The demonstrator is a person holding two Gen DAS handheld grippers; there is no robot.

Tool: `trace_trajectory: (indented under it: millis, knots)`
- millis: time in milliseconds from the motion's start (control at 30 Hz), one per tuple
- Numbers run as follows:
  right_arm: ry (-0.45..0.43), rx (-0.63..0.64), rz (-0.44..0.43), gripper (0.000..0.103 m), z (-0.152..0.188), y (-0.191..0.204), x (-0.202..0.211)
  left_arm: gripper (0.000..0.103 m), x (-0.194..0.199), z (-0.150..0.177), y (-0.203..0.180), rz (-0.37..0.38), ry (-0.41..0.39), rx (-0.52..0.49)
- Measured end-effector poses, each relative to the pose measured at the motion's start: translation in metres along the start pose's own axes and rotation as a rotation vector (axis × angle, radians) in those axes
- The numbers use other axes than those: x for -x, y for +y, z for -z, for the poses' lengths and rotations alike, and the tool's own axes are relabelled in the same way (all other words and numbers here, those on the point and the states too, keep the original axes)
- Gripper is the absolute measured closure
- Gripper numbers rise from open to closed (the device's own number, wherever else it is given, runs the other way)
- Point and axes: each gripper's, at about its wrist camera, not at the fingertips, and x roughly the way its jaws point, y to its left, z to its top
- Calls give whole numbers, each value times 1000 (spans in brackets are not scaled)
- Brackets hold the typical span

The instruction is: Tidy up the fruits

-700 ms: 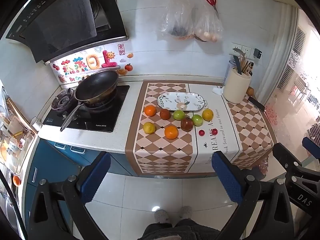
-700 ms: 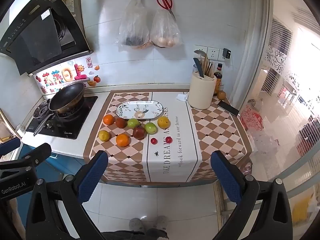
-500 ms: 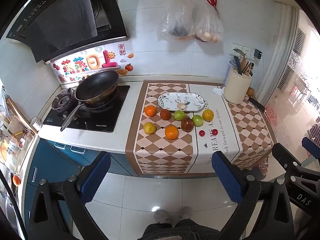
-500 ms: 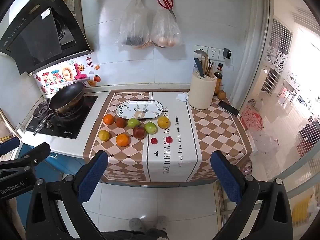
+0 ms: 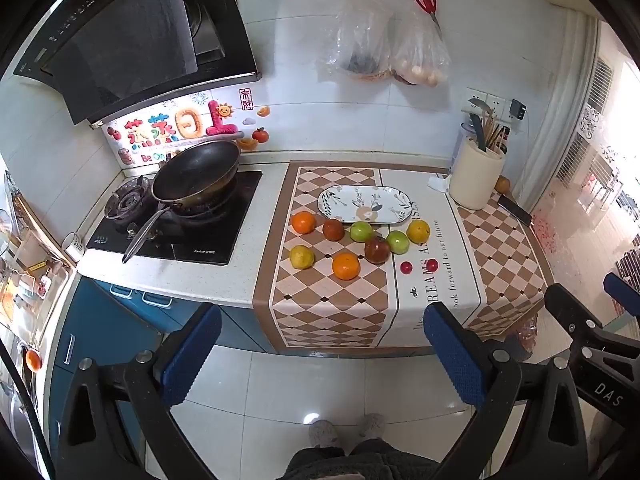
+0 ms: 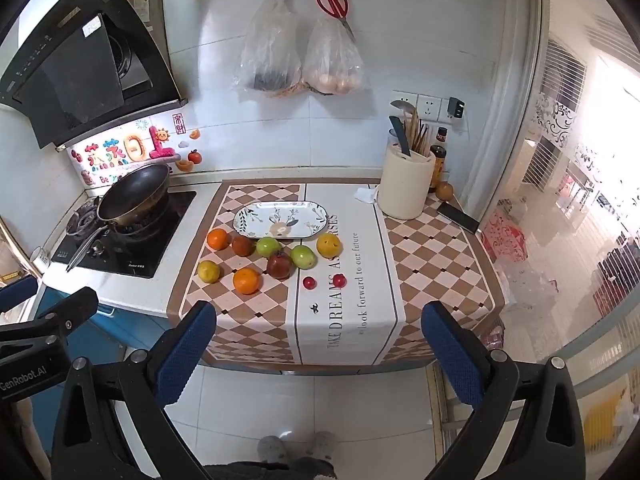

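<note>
Fruits well beyond both grippers' fingers

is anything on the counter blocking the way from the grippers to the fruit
Nothing visible does. Both the left gripper and right gripper hang open out over the floor, and only bare cloth lies between the counter's front edge and the nearest orange.

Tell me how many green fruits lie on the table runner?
2. One green fruit lies just in front of the plate; the other green fruit lies right of the dark red fruit. None seems hidden.
</note>
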Motion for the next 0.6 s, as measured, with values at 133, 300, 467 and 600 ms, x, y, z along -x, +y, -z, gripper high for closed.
trace_trajectory:
  millis: [133, 300, 467, 600]
  knots:
    - [-1, -3, 0, 0, 0, 0, -1, 0, 0, 0, 0, 0, -1, 1]
    - [-2, -3, -1, 0, 0, 0, -1, 0, 0, 0, 0, -2, -3, 1]
    - [-5, -4, -2, 0, -2, -2, 4, 0, 0, 0, 0, -1, -1, 3]
    - [-4, -5, -6, 0, -3, -1, 5, 0, 0, 0, 0, -1, -2, 4]
